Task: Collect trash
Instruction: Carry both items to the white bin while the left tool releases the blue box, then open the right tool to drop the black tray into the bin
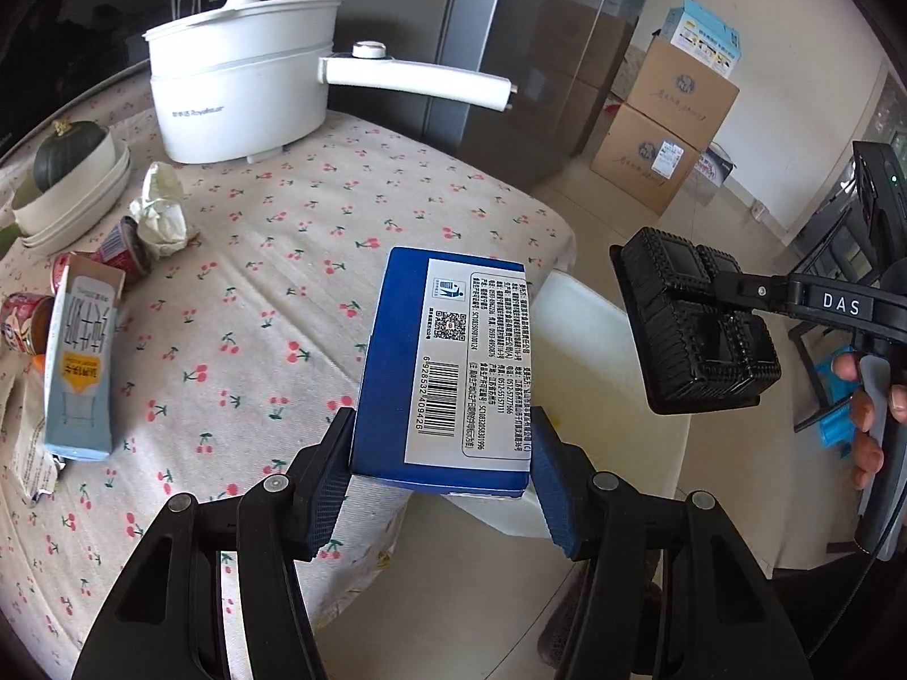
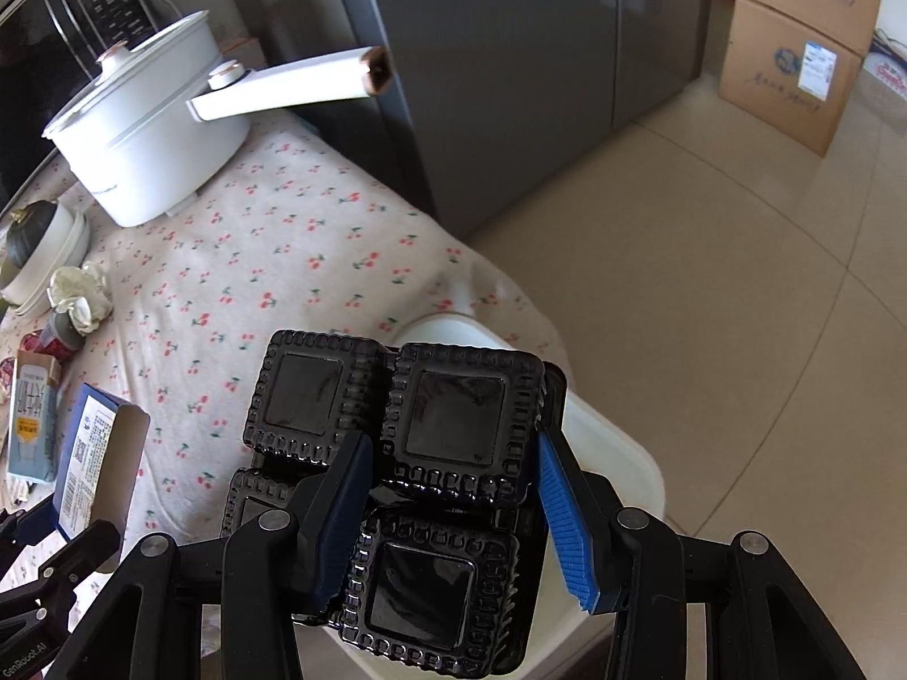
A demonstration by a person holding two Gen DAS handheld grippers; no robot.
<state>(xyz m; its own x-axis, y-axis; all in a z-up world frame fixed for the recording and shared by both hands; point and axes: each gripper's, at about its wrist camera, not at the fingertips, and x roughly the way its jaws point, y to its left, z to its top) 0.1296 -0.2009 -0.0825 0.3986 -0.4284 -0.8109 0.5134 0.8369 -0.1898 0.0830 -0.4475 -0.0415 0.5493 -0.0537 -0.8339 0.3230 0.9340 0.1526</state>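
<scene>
My left gripper [image 1: 441,419] is shut on a blue carton box [image 1: 448,351] with a white barcode label, held past the table's corner above a white bin [image 1: 601,362]. To its right, my right gripper [image 1: 734,289] grips a black plastic tray [image 1: 697,328] with several square moulded cells. In the right wrist view that gripper [image 2: 453,439] is shut on the tray [image 2: 453,419] over the same bin [image 2: 618,453]. The blue box [image 2: 85,453] shows at lower left. On the cloth lie a pale blue milk carton [image 1: 82,362], crumpled paper [image 1: 161,215] and red cups [image 1: 122,249].
A cherry-print cloth covers the table [image 1: 283,283]. A white long-handled pot [image 1: 244,90] stands at the back, and stacked bowls hold a dark squash [image 1: 68,158]. A grey fridge [image 1: 510,56] and cardboard boxes [image 1: 669,130] stand on the tiled floor beyond.
</scene>
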